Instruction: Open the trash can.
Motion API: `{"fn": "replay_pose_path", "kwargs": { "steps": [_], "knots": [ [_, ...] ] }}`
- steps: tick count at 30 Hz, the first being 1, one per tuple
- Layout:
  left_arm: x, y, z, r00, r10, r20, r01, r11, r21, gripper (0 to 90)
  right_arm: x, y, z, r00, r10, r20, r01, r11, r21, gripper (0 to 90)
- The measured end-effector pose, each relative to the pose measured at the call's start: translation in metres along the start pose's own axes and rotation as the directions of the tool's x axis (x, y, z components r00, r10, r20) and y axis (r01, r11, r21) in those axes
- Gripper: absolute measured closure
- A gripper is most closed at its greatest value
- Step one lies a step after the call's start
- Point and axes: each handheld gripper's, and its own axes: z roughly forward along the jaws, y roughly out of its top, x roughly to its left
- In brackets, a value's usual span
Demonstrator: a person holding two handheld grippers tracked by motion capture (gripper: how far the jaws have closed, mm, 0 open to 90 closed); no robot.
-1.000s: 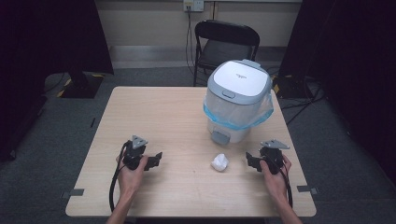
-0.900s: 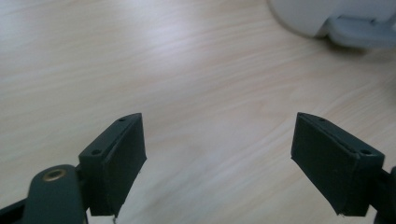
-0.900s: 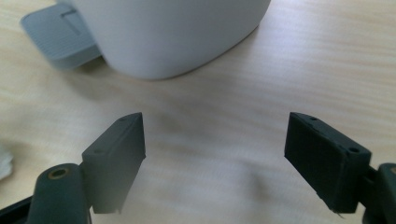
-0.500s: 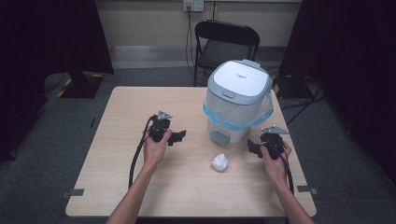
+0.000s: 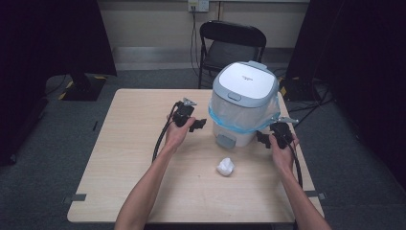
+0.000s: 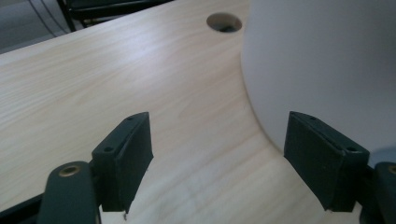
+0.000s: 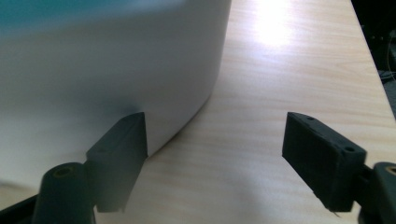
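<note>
A white bin [image 5: 244, 103] with a grey-rimmed lid and a blue bag liner stands at the table's far right. A crumpled white paper ball [image 5: 225, 166] lies in front of it. My left gripper [image 5: 197, 125] hovers close to the bin's left side. Its jaws have just been closing a little, and they stand open with nothing between them [image 6: 219, 140]. The bin wall [image 6: 327, 70] is beside the right jaw. My right gripper [image 5: 262, 138] is at the bin's right side, open and empty [image 7: 215, 135], with the bin's base [image 7: 116, 70] by its left jaw.
The wooden table [image 5: 124, 158] has a cable hole [image 6: 224, 22] behind the bin. A black folding chair [image 5: 232, 45] stands beyond the far edge. Cables trail from both grippers along the forearms.
The left hand has travelled right and forward across the table to the bin's left side. The right hand has moved forward to the bin's right side. The paper ball has stayed put.
</note>
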Motion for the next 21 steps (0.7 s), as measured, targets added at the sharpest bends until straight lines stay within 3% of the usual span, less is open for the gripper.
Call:
{"fn": "replay_pose_path", "kwargs": {
  "steps": [1, 5, 8, 9, 11, 12, 13, 14, 15, 21],
  "knots": [
    [0.000, 0.000, 0.003, 0.9999, -0.014, 0.005, 0.014, 0.9999, -0.008, 23.3, 0.001, 0.000, 0.002, 0.9995, -0.007, 0.030, 0.007, 1.000, -0.002, 22.3],
    [0.002, 0.004, 0.017, 0.9999, -0.015, 0.009, 0.015, 0.9999, -0.004, 24.9, -0.001, 0.001, 0.010, 0.9981, -0.003, 0.062, 0.002, 1.000, 0.006, 22.6],
    [0.002, 0.012, 0.029, 0.9992, -0.040, -0.010, 0.039, 0.9991, -0.018, 24.9, -0.004, 0.007, 0.014, 0.9945, 0.012, 0.104, -0.010, 1.000, -0.025, 24.7],
    [0.002, 0.014, 0.031, 0.9993, -0.021, -0.032, 0.020, 0.9996, -0.019, 24.9, -0.005, 0.009, 0.014, 0.9929, 0.009, 0.119, -0.004, 0.999, -0.041, 25.6],
    [0.001, 0.016, 0.034, 0.9988, -0.033, -0.036, 0.032, 0.9991, -0.027, 25.0, -0.005, 0.014, 0.014, 0.9907, 0.016, 0.135, -0.007, 0.998, -0.062, 30.0],
    [0.001, 0.018, 0.036, 0.9988, -0.048, -0.010, 0.048, 0.9983, -0.032, 25.0, -0.005, 0.014, 0.014, 0.9907, 0.016, 0.135, -0.007, 0.998, -0.062, 30.0],
    [-0.001, 0.020, 0.037, 0.9995, -0.031, -0.007, 0.031, 0.9988, -0.038, 29.0, -0.004, 0.018, 0.011, 0.9906, 0.018, 0.136, -0.007, 0.997, -0.076, 36.9],
    [-0.001, 0.020, 0.037, 0.9995, -0.031, -0.007, 0.031, 0.9988, -0.038, 31.8, -0.004, 0.018, 0.011, 0.9906, 0.018, 0.136, -0.007, 0.997, -0.076, 36.9],
    [-0.004, 0.020, 0.036, 1.0000, -0.004, 0.001, 0.004, 0.9992, -0.039, 35.0, -0.003, 0.019, 0.008, 0.9942, 0.033, 0.102, -0.025, 0.997, -0.079, 44.2],
    [-0.006, 0.014, 0.032, 0.9994, 0.010, 0.034, -0.008, 0.9988, -0.049, 44.5, 0.000, 0.019, 0.008, 0.9957, 0.060, 0.071, -0.054, 0.995, -0.079, 57.7]
  ]
}}
